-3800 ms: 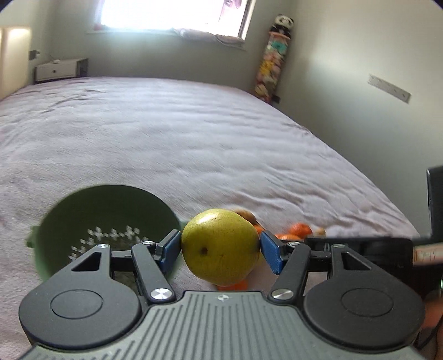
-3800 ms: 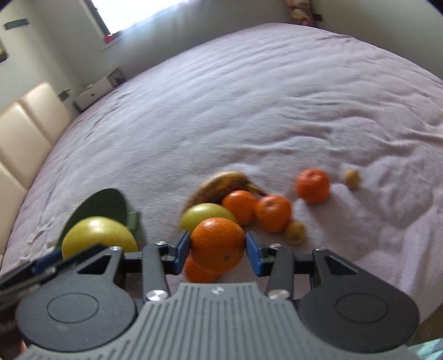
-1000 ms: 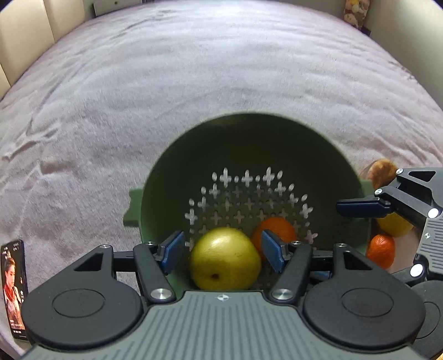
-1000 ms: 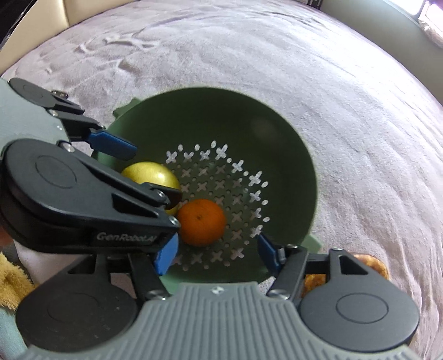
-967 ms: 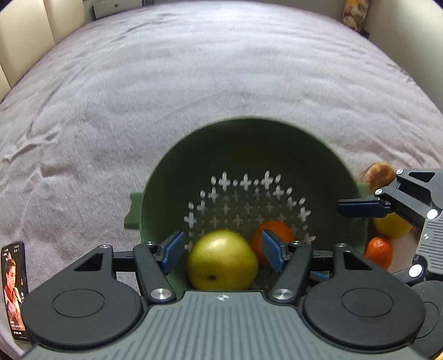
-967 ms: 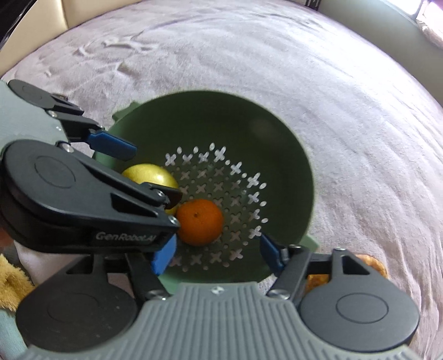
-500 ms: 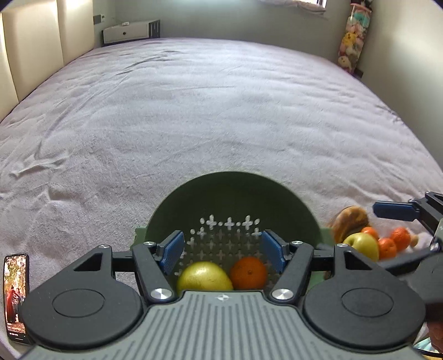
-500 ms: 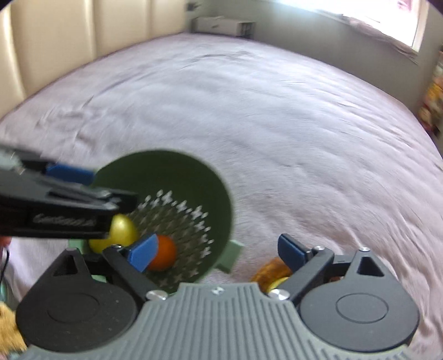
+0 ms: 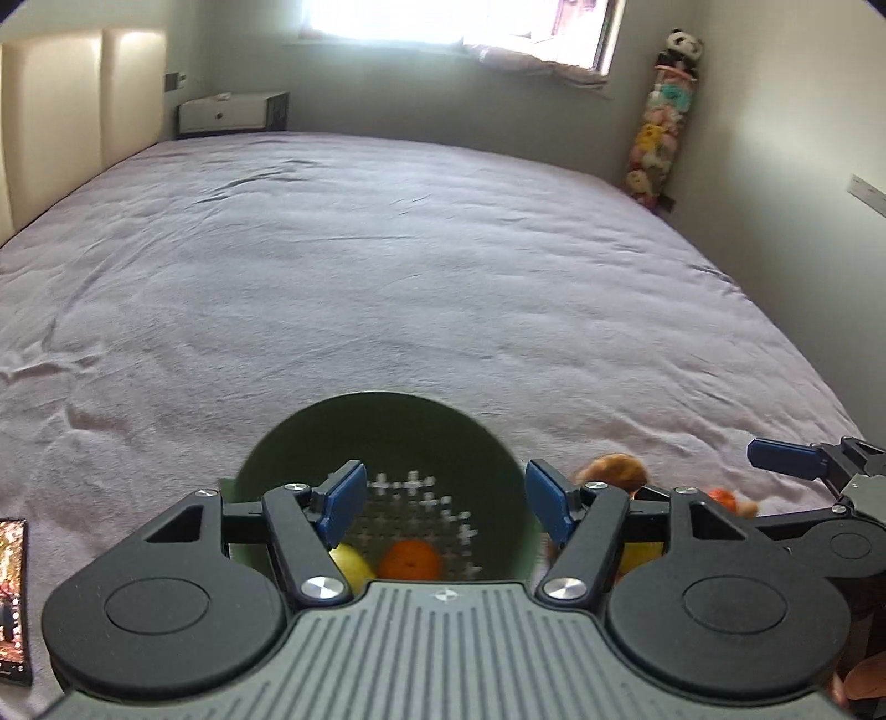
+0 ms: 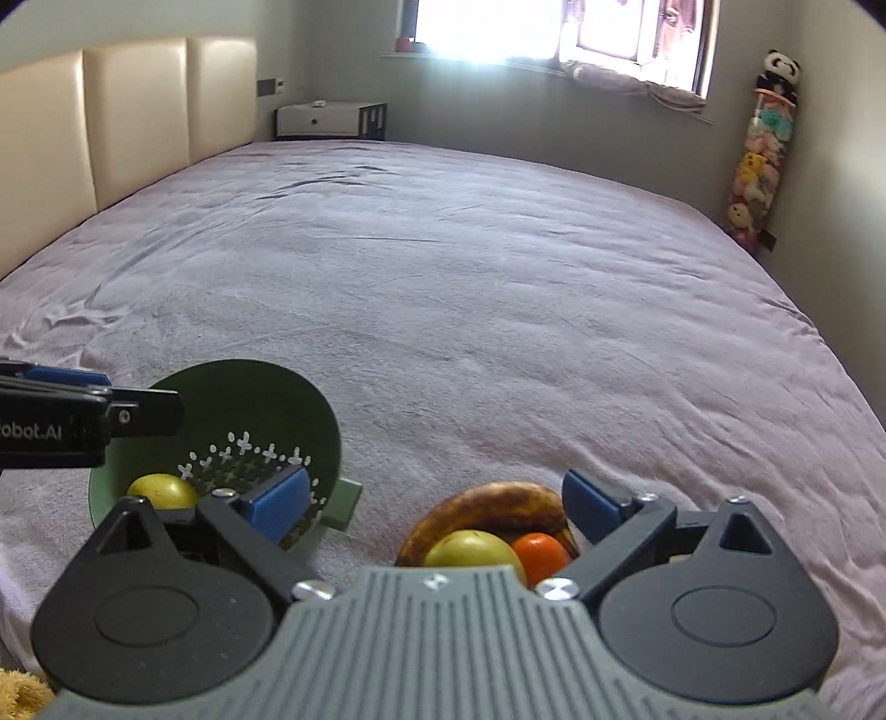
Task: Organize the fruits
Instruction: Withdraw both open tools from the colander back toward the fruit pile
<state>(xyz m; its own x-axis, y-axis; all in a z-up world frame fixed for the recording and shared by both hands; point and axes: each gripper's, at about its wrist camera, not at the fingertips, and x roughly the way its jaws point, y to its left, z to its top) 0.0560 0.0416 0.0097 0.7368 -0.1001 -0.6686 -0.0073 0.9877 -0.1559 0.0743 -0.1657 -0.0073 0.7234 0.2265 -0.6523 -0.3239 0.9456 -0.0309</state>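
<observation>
Green colander (image 10: 310,410) on the bed (image 10: 498,277) holds a pear (image 10: 161,490) and an orange (image 9: 410,558). Both tools – left tool (image 9: 446,501), right tool (image 10: 437,498) – are spread, empty. Beside it, the browned banana (image 10: 498,507) looks soft; it is best gripped mid-length, gently.

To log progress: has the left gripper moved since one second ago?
Yes. The left gripper has risen and pulled back: the colander looks smaller and lower, and the window now shows.

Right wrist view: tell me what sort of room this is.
Most likely a bedroom: a wide bed under a mauve blanket, a cream padded headboard and a white bedside cabinet under the window.
</observation>
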